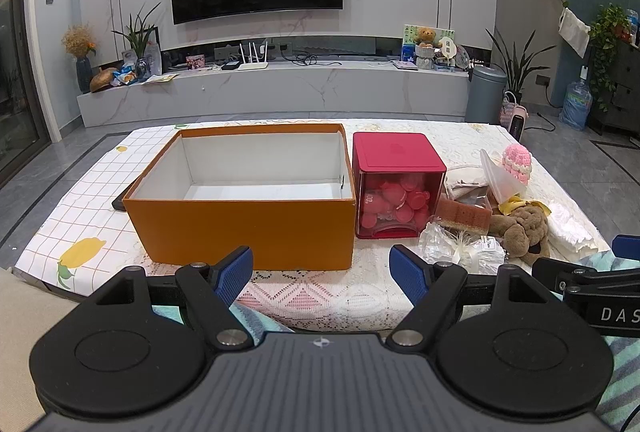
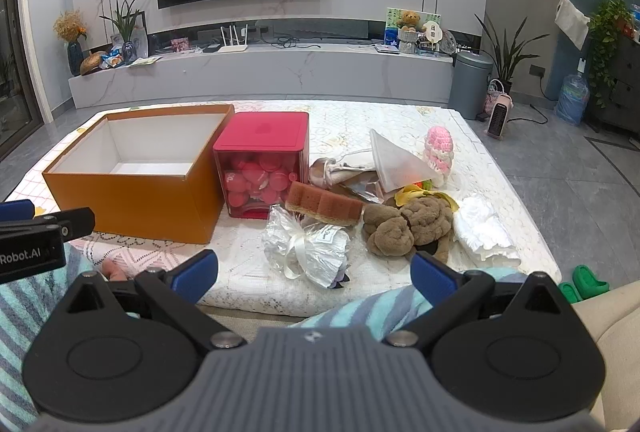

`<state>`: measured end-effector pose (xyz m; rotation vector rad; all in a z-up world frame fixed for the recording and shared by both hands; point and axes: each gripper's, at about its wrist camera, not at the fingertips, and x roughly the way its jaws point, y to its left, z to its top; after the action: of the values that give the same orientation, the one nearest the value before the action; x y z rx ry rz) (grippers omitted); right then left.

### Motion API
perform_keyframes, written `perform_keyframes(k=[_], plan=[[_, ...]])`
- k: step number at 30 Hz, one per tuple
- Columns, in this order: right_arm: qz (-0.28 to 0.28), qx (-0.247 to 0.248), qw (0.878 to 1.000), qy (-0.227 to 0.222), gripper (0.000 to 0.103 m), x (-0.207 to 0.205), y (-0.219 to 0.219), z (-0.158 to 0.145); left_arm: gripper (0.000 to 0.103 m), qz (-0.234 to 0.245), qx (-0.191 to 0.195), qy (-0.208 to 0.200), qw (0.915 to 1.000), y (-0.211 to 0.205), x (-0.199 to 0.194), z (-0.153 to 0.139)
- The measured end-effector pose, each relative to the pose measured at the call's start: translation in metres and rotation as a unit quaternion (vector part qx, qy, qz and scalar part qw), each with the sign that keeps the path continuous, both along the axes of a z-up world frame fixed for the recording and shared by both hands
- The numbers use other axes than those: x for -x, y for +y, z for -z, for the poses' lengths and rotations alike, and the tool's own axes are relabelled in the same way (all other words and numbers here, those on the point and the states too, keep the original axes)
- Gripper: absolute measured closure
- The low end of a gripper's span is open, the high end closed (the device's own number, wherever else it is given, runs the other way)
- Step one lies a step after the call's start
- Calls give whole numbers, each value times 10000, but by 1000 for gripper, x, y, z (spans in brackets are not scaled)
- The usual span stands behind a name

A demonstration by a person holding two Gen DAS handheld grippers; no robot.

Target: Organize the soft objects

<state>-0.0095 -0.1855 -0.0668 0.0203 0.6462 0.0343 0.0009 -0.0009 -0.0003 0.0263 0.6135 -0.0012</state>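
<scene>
An open orange box (image 1: 244, 228) (image 2: 132, 204) with a white, empty inside stands on the low table. Right of it lies a pile of soft things: a brown plush dog (image 1: 520, 228) (image 2: 412, 224), a brown sponge (image 1: 464, 214) (image 2: 326, 204), a white wrapped bundle with a ribbon (image 1: 460, 246) (image 2: 308, 248), a pink crocheted toy (image 1: 517, 158) (image 2: 439, 148), a white folded cloth (image 1: 572, 228) (image 2: 484, 228) and a beige pouch (image 2: 340, 168). My left gripper (image 1: 321, 274) is open and empty before the box. My right gripper (image 2: 314, 274) is open and empty before the pile.
A red-lidded clear container (image 1: 396, 184) (image 2: 264, 164) of pink balls stands between box and pile. The table (image 1: 320, 292) has a lace and checked cover. My striped sleeves (image 2: 360, 308) lie at the near edge. A TV unit (image 1: 280, 88) stands behind.
</scene>
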Motion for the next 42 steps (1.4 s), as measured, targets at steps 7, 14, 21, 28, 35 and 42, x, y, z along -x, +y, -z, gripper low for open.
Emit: perform_keyframes(k=[7, 14, 21, 28, 35, 42], plan=[[2, 11, 10000, 4, 3, 0, 0, 1, 12, 0, 0, 4, 10000, 3, 2, 4], [-4, 7, 10000, 5, 3, 0, 0, 0, 12, 7, 27, 5, 10000, 3, 2, 3], [2, 8, 10000, 6, 3, 1, 1, 1, 12, 51, 22, 48, 10000, -2, 5, 11], [-4, 12, 10000, 8, 3, 1, 0, 1, 12, 56, 16, 58, 10000, -3, 5, 11], [-8, 4, 10000, 12, 3, 1, 1, 1, 14, 109, 67, 124, 9998, -4, 3, 7], [-200, -252, 9995, -33, 3, 6, -8, 7, 21, 418, 441, 202, 9980, -1, 4, 6]])
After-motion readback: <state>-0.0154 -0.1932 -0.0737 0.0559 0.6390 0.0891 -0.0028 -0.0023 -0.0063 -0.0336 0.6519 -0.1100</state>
